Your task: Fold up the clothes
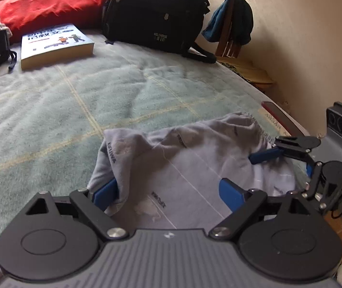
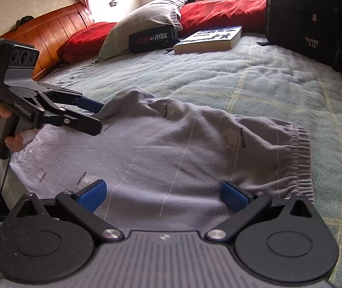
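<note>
On the left of the right-wrist view, a hand [image 2: 0, 120] is holding the left tool [image 2: 96, 117], which is reaching in over the near-left corner of the grey garment [image 2: 183, 148]. Its jaws are standing spread, and a raised fold of cloth is sitting between its blue fingers [image 2: 89, 104]. In the left-wrist view that fold is draping against the inside of one finger, with no squeeze on it.

The grey garment is lying on the bed [image 2: 219, 76], spread but rumpled, with its long axis running left to right across the right-wrist view. Its gathered elastic edge [image 2: 300, 158] is lying at the right end.

Further right, the right tool [image 2: 165, 195] is hovering just over the near edge of the cloth, jaws wide apart and holding nothing. The garment is stretching away directly ahead of it.

Judging by this, the left tool is the nearer to a grip, already straddling the lifted corner, so the coming fold is likely turning on closing there and carrying that end rightward along the long axis, toward the elastic edge.
</note>
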A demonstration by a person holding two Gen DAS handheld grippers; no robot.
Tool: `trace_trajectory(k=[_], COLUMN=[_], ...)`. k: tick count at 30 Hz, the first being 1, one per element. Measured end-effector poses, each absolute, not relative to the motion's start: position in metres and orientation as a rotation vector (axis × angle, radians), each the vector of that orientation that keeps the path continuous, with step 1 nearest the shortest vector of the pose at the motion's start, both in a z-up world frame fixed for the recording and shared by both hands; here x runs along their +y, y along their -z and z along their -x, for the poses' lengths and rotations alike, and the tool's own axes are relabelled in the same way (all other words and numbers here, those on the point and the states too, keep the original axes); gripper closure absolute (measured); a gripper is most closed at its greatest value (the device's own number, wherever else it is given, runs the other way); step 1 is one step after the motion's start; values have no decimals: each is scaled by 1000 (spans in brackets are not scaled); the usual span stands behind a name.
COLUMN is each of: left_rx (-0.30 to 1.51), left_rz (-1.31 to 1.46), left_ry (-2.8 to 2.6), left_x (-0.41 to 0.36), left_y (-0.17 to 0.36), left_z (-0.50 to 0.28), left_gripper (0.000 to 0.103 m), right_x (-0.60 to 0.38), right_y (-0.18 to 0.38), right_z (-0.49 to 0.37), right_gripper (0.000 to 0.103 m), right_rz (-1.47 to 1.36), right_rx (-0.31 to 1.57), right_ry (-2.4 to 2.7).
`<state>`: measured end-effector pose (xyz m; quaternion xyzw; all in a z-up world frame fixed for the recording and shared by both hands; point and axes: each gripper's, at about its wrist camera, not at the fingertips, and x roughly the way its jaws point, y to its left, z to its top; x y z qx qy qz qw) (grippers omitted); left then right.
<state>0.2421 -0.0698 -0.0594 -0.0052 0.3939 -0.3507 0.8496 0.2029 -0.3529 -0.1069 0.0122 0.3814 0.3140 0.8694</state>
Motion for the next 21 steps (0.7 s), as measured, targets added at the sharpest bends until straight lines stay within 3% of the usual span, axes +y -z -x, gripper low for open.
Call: trace_trajectory(k=[8,15,21], left_rx=[960,938,889], left_rz=[275,769,546], left_ry=[808,778,724], left_x=[-64,-37,-44], left_y=[74,89,66], left_z=[-294,-350,-333], left_gripper=[12,11,13], right_x=[-352,-353,-352], right_y=[107,109,110], right_z=[-202,-200,-199], right_gripper=[0,0,0], right_rz=[-13,-20,-19], right_rx=[793,780,771], right_ry=[-652,-651,-648])
